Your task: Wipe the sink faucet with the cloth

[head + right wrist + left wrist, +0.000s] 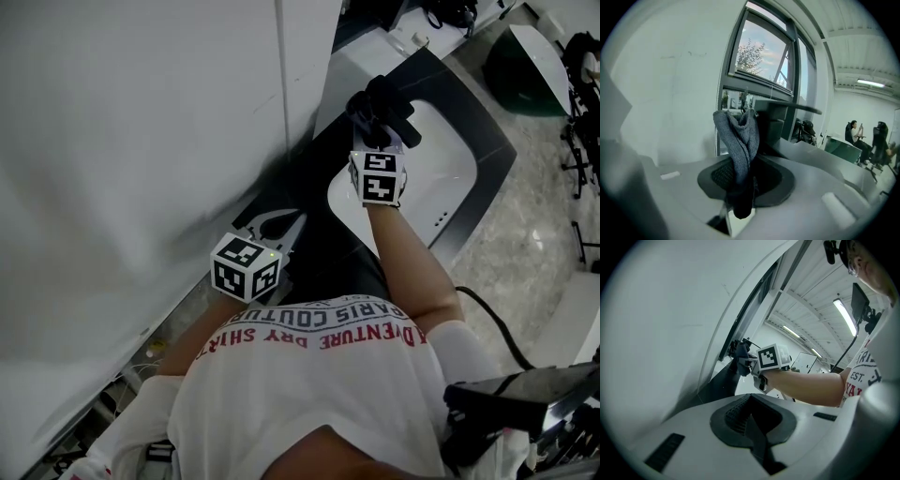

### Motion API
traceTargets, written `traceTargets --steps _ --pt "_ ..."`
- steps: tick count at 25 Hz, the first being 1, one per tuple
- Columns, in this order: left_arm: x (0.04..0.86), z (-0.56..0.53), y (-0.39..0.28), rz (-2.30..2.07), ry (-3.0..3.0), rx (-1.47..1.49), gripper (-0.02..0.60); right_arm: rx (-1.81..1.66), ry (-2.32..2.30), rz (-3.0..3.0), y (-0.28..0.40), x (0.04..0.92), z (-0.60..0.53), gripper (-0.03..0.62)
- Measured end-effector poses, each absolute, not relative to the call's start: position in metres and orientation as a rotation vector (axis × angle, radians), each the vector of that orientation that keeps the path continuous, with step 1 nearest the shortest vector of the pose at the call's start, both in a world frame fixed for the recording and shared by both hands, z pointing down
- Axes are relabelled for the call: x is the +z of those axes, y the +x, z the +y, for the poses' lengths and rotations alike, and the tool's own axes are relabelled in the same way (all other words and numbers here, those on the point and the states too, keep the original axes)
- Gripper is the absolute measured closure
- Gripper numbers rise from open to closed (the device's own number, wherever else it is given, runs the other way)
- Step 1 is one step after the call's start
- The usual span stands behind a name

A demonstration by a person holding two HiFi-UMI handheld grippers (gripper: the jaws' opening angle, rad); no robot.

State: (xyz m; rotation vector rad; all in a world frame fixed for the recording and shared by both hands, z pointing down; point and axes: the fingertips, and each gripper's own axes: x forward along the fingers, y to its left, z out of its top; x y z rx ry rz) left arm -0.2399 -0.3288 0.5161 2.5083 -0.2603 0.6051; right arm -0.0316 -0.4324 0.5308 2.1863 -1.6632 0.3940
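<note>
the cloth is pinched in the right gripper, long axis pointed out along the jaws. the left gripper is closed, empty.

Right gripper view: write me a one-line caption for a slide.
Right gripper clamps a grey knitted cloth that stands up from its jaws, a window beyond.

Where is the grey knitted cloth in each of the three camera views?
Head view: the grey knitted cloth is upper centre-right, just beyond the black-and-white marker cube.
Left gripper view: small, near the centre, just left of that cube, at.
Right gripper view: centre, standing up from the right gripper, which is shut on it.
Shared landmark: the plain white wall at the left of all three views.
</note>
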Motion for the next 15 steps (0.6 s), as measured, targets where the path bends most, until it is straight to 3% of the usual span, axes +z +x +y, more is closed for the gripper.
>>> traceTargets --steps 15 --pt "0.504 -0.31 -0.221 -0.189 2.541 0.593 0.581 0.369 2.319 -1.704 -0.022 0.49 -0.414 0.514"
